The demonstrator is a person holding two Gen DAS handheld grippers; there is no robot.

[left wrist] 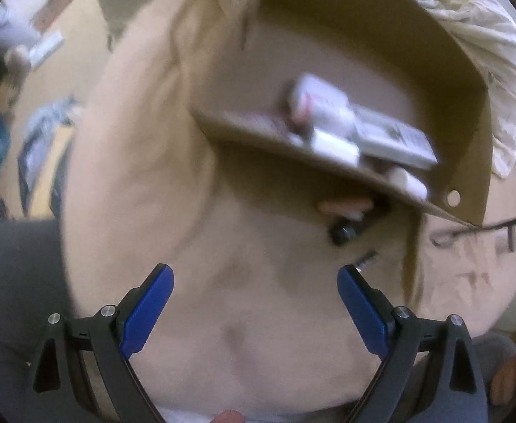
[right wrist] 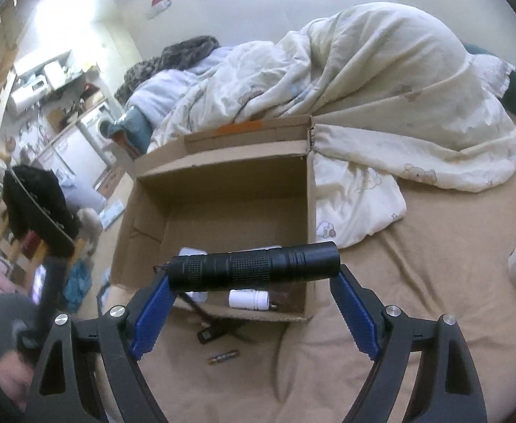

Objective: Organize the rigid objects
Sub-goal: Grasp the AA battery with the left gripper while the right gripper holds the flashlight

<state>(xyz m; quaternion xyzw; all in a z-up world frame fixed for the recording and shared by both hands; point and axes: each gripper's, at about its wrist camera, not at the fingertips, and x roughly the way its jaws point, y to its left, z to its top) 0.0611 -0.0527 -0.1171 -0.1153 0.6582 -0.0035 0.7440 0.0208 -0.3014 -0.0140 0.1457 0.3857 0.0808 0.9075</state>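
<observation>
Only my right gripper (right wrist: 254, 278) shows the knurled black torch (right wrist: 254, 264) clamped lengthwise between its fingers. My left gripper (left wrist: 256, 282) gapes empty over tan sheet (left wrist: 258, 317), the cardboard box (left wrist: 328, 162) blurred ahead.

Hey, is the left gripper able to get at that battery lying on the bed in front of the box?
Probably yes. The left gripper is open and empty above the sheet, and the battery lies alone on bare sheet in front of the box, with nothing over it. Only the glasses lie nearby.

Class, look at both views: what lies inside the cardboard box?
Inside the cardboard box: a white bottle and white packets. The flashlight in the right gripper and the box's near wall cover the rest.
</observation>
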